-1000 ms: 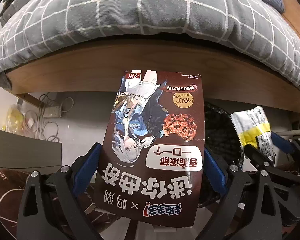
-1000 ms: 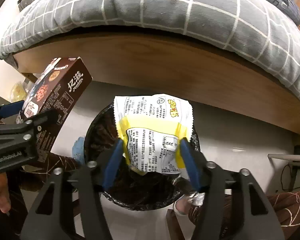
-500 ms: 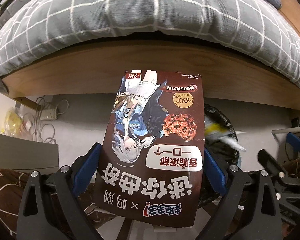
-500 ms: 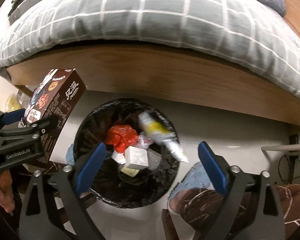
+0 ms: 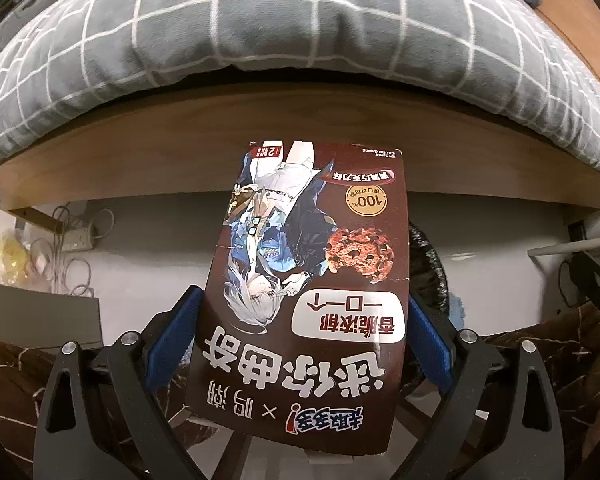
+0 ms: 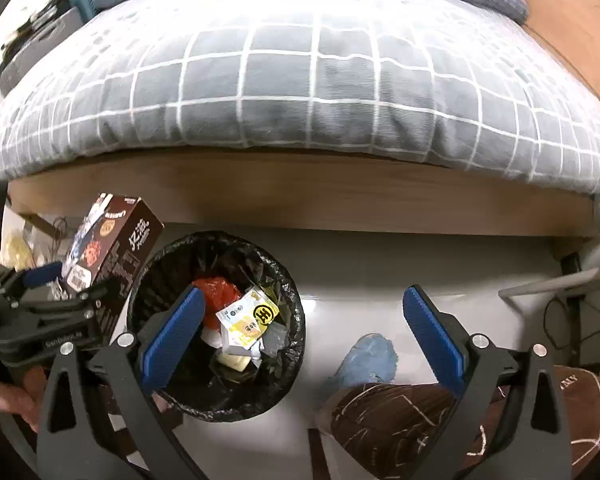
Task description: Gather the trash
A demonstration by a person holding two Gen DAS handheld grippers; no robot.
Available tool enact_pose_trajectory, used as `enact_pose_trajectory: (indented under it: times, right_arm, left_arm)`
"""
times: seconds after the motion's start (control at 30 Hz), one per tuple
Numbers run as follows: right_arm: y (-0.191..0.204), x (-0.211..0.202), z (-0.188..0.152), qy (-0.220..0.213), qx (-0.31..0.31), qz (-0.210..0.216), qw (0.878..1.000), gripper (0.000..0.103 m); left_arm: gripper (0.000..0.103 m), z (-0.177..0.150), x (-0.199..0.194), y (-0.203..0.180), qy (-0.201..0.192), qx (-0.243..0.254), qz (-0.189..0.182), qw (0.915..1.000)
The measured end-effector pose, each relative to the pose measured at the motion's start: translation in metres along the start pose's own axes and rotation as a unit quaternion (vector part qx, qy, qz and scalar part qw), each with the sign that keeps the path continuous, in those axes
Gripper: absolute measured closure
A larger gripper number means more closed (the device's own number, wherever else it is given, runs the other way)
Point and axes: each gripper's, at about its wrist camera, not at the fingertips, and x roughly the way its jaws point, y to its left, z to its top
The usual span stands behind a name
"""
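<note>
Left claw [image 5: 300, 344] clamps the brown cardboard cookie box [image 5: 312, 288]; carry it right over the black-lined round bin [image 6: 216, 320] before letting go. Right claw [image 6: 300, 328] has just been opening, empty, its white-and-yellow wrapper [image 6: 248, 316] binned.

The cookie box [image 5: 308, 288] hides most of the trash bin [image 5: 428, 272] in the left wrist view. In the right wrist view, the wrapper's [image 6: 248, 320] print is too small to read, and the quilt [image 6: 300, 80] is blurred.
</note>
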Motion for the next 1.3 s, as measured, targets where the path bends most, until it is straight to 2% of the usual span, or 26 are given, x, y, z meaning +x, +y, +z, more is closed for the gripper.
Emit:
enact_pose_trajectory:
  times: [0.13, 0.17, 0.37, 0.57, 0.67, 0.9, 1.13, 1.3]
  right_arm:
    - [-0.003, 0.002, 0.001, -0.002, 0.009, -0.001, 1.000, 0.008]
    - [-0.004, 0.001, 0.002, -0.003, 0.011, 0.000, 1.000, 0.008]
    - [0.001, 0.006, 0.000, 0.002, 0.006, -0.001, 1.000, 0.008]
    - [0.008, 0.003, 0.001, -0.009, -0.001, -0.002, 1.000, 0.008]
    - [0.012, -0.012, 0.007, -0.028, 0.000, -0.001, 1.000, 0.008]
    - [0.023, -0.074, 0.025, -0.085, 0.007, 0.000, 0.996, 0.008]
    - [0.033, -0.131, 0.020, -0.135, 0.002, 0.008, 0.991, 0.008]
    - [0.040, -0.161, 0.010, -0.153, -0.001, 0.006, 0.988, 0.008]
  left_arm:
    - [0.009, -0.002, 0.003, -0.002, -0.005, 0.012, 0.001, 0.9999]
    - [0.009, -0.002, 0.004, -0.004, 0.003, 0.015, 0.014, 0.9998]
    - [0.006, -0.001, 0.007, -0.007, 0.004, 0.017, 0.029, 0.9994]
    - [0.006, 0.006, -0.001, -0.008, -0.003, 0.019, 0.025, 0.9995]
    - [0.006, 0.016, -0.021, -0.008, -0.018, 0.024, 0.025, 0.9992]
    - [0.006, 0.029, -0.100, -0.015, -0.098, 0.022, 0.038, 0.9942]
    - [0.006, 0.021, -0.169, -0.021, -0.155, 0.007, 0.030, 0.9874]
    - [0.006, 0.010, -0.197, -0.020, -0.173, -0.001, 0.027, 0.9845]
